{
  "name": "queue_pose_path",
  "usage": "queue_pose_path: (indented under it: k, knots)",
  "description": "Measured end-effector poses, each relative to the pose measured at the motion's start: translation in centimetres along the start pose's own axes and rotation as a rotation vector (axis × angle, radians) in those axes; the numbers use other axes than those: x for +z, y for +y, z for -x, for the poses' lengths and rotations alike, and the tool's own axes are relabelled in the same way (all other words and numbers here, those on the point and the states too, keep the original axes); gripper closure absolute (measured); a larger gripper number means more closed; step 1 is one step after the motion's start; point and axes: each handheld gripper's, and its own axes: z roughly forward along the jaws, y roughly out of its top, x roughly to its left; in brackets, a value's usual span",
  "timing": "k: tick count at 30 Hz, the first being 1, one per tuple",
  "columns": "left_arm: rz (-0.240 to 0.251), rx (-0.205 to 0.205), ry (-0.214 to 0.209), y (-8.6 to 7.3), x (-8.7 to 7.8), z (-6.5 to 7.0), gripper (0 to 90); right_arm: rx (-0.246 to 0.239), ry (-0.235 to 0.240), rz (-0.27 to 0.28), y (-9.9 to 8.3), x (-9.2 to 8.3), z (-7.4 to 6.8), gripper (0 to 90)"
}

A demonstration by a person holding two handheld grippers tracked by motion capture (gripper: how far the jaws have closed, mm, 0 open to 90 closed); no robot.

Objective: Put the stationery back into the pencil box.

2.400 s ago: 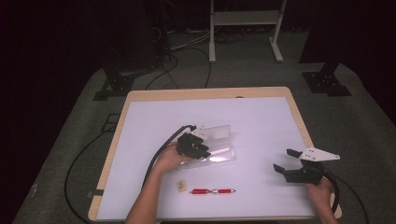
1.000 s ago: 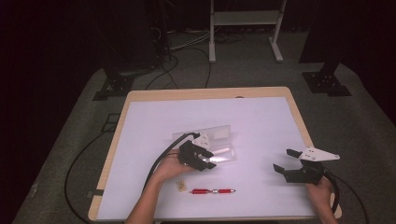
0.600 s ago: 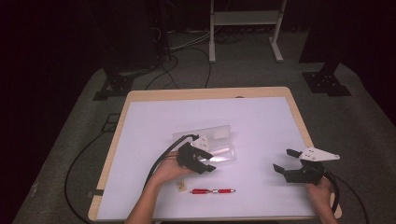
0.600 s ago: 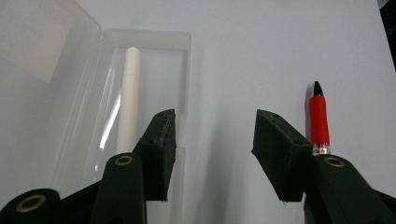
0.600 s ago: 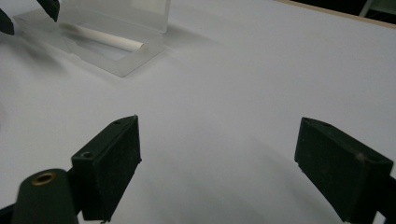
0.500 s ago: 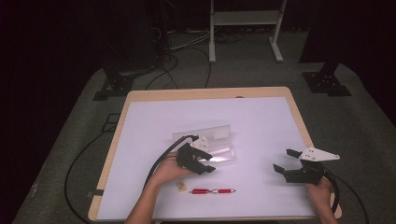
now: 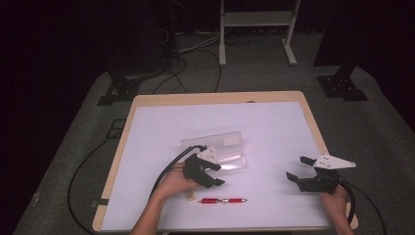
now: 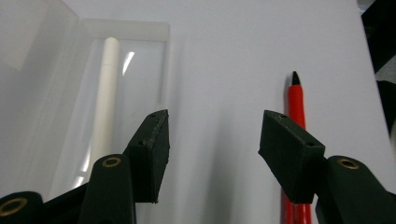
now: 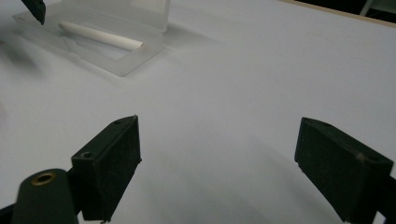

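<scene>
Clear plastic case [image 7: 221, 152], open on the white worktop [image 7: 274, 122], holds a white stick [image 8: 105, 93] just beyond the left gripper [image 7: 211, 175], whose jaws, empty, have just been opening. Red pen [image 7: 222, 200] lies beside it. Right gripper [image 7: 302, 169] gapes, empty. No legible writing.

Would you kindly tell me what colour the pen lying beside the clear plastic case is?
Red with a black tip, clearest in the left gripper view.

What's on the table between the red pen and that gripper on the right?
Nothing: in the high view the white tabletop is bare between the red pen and the right gripper.
</scene>
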Motion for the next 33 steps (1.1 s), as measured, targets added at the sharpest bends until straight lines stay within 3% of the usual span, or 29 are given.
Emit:
queue_pose_path:
  k: [14, 33]
  knots:
    - [0.0, 0.043, -0.015, 0.1, -0.1, 1.6, 42.3, 0.0, -0.001, 0.001, 0.0, 0.0, 0.0, 13.6]
    - [-0.001, 0.041, -0.04, -1.0, 0.4, 2.9, 41.8, 0.001, 0.0, -0.001, 0.0, 0.0, 0.0, 13.6]
